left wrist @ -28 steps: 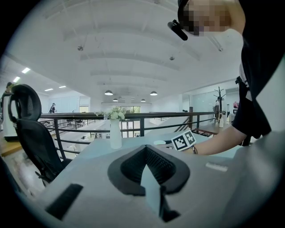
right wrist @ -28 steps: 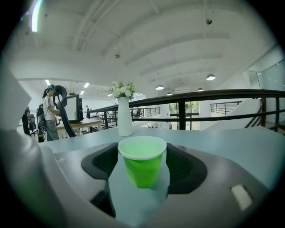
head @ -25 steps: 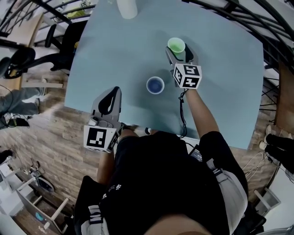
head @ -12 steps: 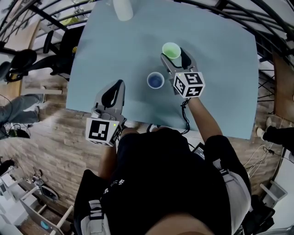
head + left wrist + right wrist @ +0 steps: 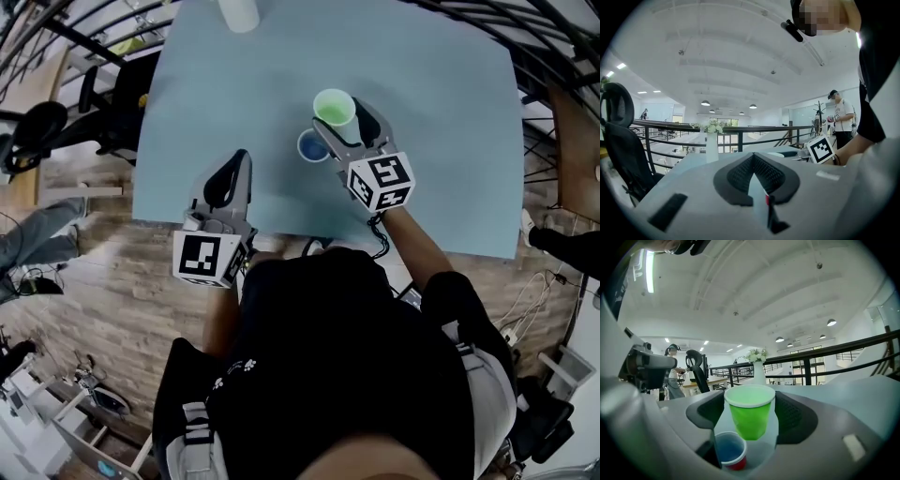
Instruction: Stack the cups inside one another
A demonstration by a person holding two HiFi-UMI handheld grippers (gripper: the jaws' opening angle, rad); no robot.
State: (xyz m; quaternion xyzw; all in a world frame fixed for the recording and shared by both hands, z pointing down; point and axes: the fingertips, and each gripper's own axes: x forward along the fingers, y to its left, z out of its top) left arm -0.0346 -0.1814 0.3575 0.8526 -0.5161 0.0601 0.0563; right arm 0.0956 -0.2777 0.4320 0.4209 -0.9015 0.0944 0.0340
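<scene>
**A:** ok so where's everything at rn? trying to work out which hand does the next bit.

**B:** the right gripper (image 5: 345, 127) is clamped on the green cup (image 5: 749, 420). The pads press its sides just under the rim, and the cup is upright, mouth up, hanging clear of the worktop (image 5: 441, 112). The left gripper (image 5: 753, 161) has its jaws together with nothing in them. It's parked by the near edge, well apart from both cups.

**A:** and the other cup?

**B:** the small cup (image 5: 729, 451), blue inside and red outside, stands upright on the worktop. Seen from the right gripper it's below the green cup, a bit to the left and back toward the gripper's body. So it's nearly underneath but not lined up.

**A:** so right hand it is?

**B:** yeah I'd say so, it's way nearer and already holding a cup. The next move turns on getting the two upright axes in line: nudge the green one a touch left and back, then go straight down. One caveat: the fisheye makes sizes hard to judge, so I can't say for sure the green base fits the small cup's mouth. If it comes down off-centre, the base could catch the rim and tip the small one over.
</scene>
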